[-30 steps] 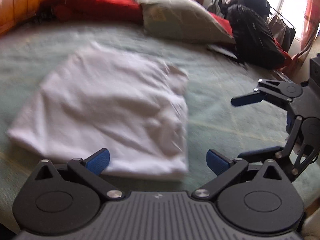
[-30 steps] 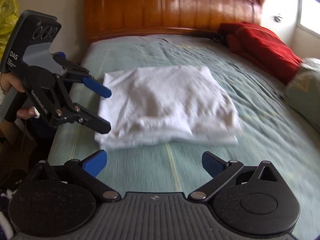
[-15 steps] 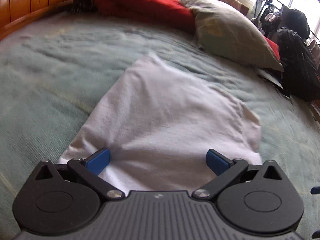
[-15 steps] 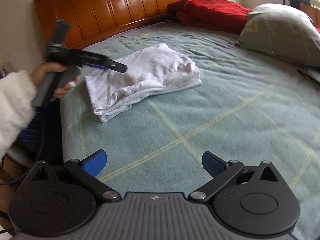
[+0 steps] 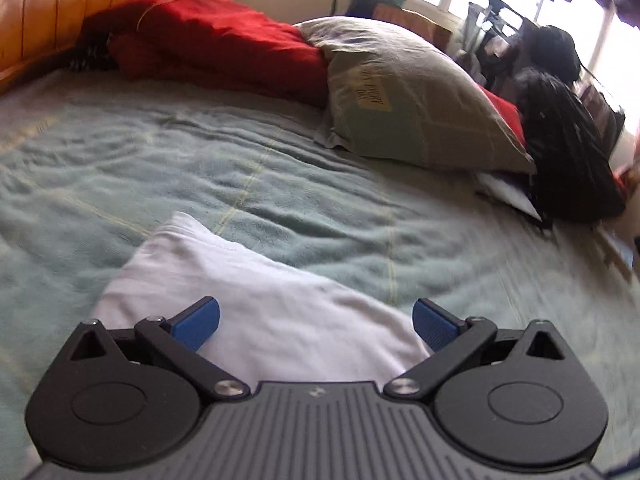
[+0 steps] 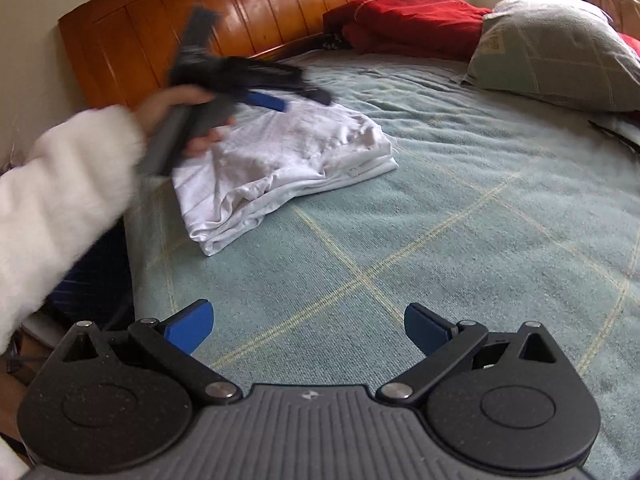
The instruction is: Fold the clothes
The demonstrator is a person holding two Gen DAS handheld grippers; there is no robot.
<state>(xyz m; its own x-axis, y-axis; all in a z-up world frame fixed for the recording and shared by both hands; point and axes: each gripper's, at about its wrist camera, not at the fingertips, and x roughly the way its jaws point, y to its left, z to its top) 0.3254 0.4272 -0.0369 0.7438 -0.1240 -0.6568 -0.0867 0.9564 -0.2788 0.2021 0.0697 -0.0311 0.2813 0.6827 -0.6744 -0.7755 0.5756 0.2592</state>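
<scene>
1. Left wrist view: the left gripper (image 5: 316, 322), fingers spread and empty, hangs directly over the folded white garment (image 5: 256, 304) at lower centre.
2. Right wrist view: the right gripper (image 6: 306, 326), also spread, sits well apart; the garment lies upper left, so the left is nearer.

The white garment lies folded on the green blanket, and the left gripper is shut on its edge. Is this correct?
Not quite. The left gripper is open, above the white garment and gripping nothing; the left wrist view shows its blue pads wide apart. The garment does lie folded on the green blanket.
</scene>
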